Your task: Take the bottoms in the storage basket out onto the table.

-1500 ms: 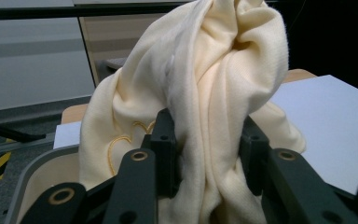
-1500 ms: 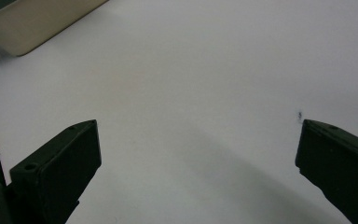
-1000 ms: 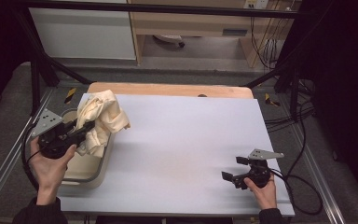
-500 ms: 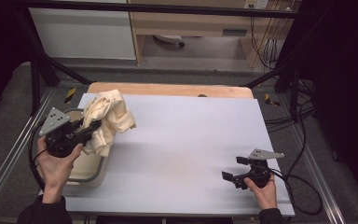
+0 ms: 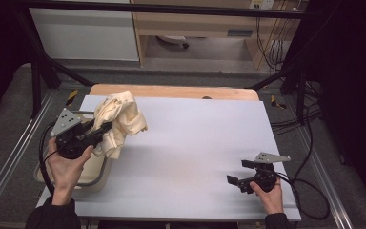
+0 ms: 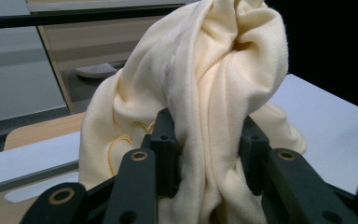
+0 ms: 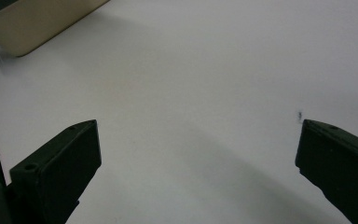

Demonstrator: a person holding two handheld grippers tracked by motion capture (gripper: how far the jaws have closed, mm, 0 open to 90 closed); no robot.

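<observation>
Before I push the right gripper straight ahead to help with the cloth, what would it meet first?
Probably nothing soon: the right gripper, jaws open, points left across the bare white tabletop. Farther along that line, the beige basin sits at the left edge, though depth is hard to judge.

A pale grey tabletop (image 5: 190,143) carries a cream tub (image 5: 93,174) at its nine-o'clock edge; a wooden board (image 5: 171,90) shows along the twelve-o'clock edge.

Pale yellow cloth (image 6: 205,93), yellow embroidered outline; beige tub (image 5: 93,175); white table (image 5: 195,157); black hand-held grippers.
</observation>
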